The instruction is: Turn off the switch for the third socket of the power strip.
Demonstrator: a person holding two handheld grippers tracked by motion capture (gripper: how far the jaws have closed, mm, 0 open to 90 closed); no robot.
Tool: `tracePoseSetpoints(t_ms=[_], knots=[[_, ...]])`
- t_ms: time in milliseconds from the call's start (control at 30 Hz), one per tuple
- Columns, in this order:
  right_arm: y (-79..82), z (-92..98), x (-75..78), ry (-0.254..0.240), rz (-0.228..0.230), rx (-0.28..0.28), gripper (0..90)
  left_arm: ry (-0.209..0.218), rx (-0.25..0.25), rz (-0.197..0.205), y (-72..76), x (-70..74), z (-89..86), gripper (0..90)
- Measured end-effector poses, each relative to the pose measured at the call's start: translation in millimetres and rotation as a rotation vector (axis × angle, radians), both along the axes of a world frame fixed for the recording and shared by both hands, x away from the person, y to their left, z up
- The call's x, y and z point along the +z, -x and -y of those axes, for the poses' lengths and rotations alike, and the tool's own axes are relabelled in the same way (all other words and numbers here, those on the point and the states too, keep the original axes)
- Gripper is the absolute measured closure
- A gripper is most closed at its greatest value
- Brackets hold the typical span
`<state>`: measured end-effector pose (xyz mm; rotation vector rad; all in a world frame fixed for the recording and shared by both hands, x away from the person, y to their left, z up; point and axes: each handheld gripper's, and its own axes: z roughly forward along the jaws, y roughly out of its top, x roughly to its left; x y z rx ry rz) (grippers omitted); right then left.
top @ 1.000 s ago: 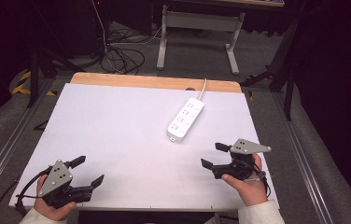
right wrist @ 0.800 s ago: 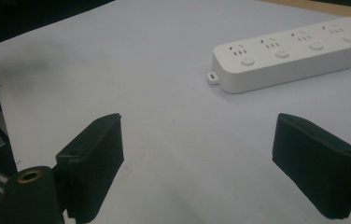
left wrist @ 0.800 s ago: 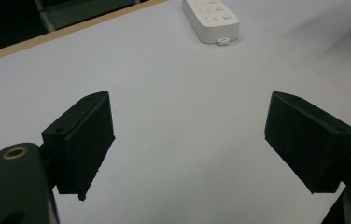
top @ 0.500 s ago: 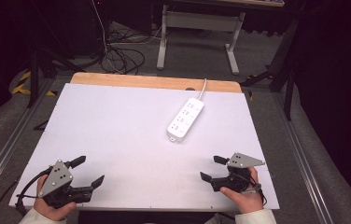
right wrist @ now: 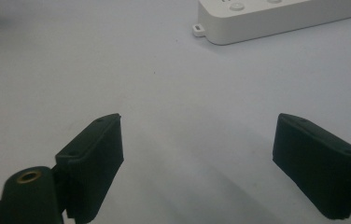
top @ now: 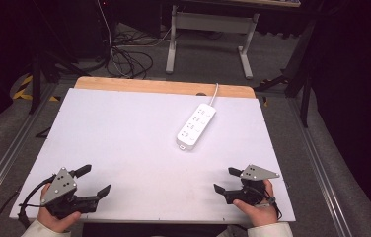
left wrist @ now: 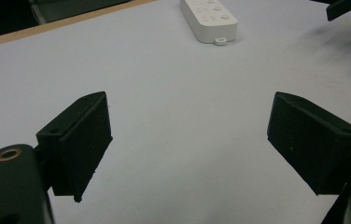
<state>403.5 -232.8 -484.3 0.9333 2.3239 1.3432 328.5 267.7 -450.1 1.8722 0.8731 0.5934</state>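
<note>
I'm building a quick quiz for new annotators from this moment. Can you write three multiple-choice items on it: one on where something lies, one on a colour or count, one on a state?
1. Where does the power strip lie on the white table?
A. far half, right of centre
B. near left corner
C. between the jaws of the left hand-held gripper

2. What colour is the power strip's casing?
A. black
B. white
C. orange

3. How do the jaws of the right hand-held gripper stand?
A. shut on the power strip
B. shut on nothing
C. open, holding nothing

Answers:
1. A: the high view shows it toward the far wooden edge, right of the middle.
2. B: its casing is white in the high view and both gripper views.
3. C: the right gripper view shows bare table between wide-apart jaws. The left hand-held gripper is open too.
</note>
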Motion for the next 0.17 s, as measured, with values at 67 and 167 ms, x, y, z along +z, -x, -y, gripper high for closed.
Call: tracePoseSetpoints(t_ms=[67,167], knots=[[0.1,0.2,-0.2,0.006,0.015,-0.005,16.7,-0.007,-0.007,0.007,-0.2,-0.3,-0.3,14.6],[0.1,1.4,1.0,0.007,0.036,0.0,16.8,-0.018,-0.011,0.023,0.7,0.3,0.3,14.9]])
